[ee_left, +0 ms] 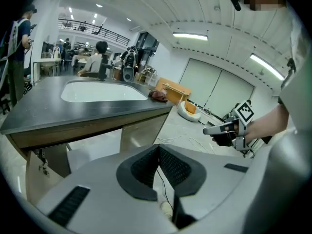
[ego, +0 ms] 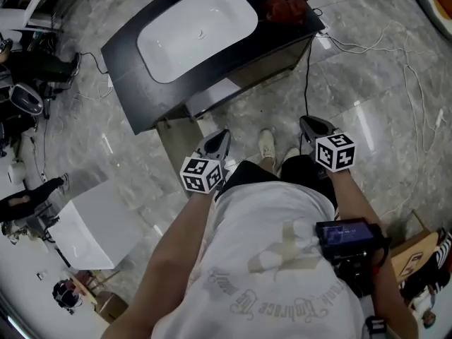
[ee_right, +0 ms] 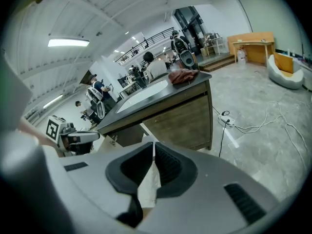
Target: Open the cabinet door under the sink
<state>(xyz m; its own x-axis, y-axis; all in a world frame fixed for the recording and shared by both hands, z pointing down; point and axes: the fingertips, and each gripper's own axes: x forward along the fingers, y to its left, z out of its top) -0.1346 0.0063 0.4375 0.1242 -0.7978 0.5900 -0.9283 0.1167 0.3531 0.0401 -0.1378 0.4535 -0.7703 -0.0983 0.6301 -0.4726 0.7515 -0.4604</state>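
Cabinet door of brown wood (ee_left: 141, 133) lay ahead of your left tool (ego: 222, 134), which was nearer than your right tool (ego: 306, 121); both tools were closed on nothing.

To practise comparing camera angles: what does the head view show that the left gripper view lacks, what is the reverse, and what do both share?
Head view only: the black device at the person's waist and the left hand-held gripper's marker cube. Left gripper view only: ceiling lights and seated people in the background. Both: the white sink, dark countertop, red cloth and right hand-held gripper.
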